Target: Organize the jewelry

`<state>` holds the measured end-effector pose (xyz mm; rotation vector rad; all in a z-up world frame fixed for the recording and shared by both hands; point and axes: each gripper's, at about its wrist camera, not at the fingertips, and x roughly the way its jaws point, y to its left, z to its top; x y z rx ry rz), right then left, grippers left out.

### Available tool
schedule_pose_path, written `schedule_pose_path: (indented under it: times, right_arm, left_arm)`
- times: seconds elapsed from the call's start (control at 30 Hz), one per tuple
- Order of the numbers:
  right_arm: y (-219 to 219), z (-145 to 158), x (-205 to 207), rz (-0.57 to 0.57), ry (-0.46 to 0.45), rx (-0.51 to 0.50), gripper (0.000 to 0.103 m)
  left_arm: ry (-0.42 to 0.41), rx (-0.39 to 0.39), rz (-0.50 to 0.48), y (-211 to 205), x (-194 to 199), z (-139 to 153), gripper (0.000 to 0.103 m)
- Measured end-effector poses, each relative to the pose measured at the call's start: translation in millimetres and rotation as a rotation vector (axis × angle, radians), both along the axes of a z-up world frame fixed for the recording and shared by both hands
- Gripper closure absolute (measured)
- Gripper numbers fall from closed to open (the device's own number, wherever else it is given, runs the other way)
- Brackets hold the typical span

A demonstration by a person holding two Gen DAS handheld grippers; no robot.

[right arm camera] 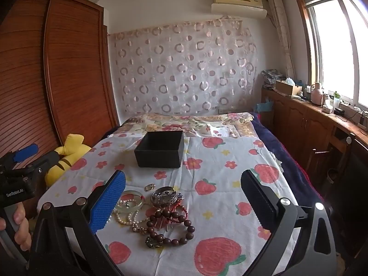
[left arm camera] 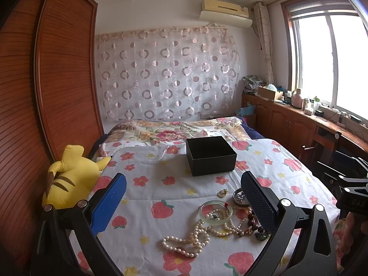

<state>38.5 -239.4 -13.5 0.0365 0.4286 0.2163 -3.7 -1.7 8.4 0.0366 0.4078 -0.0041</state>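
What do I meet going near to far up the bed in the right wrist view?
Wooden bead bracelet → silver bangle → gold ring → open black box → floral quilt.

Each black hand-held gripper (left arm camera: pixel 184 204) (right arm camera: pixel 184 203) has 2 blue-padded fingers (left arm camera: pixel 108 205), silver screws, white lettering.

Tangled jewelry pile (right arm camera: pixel 151 211) lies near open black box (right arm camera: pixel 159 148).
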Motion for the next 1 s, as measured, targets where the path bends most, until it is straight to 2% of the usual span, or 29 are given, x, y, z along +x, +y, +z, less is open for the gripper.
schedule_pose_path:
  times: [0.03,0.5,1.0]
  right_arm:
    - [3,7,0,0.000,0.001,0.001,0.002]
    - [3,8,-1,0.002,-0.002,0.002,0.002]
    - [5,14,-5,0.004,-0.002,0.003,0.002]
  left_arm:
    - [0.000,0.000,0.000,0,0,0,0.007]
    - [-0.004,0.000,0.001,0,0,0,0.007]
    - [-0.017,-0.005,-0.007,0,-10,17,0.007]
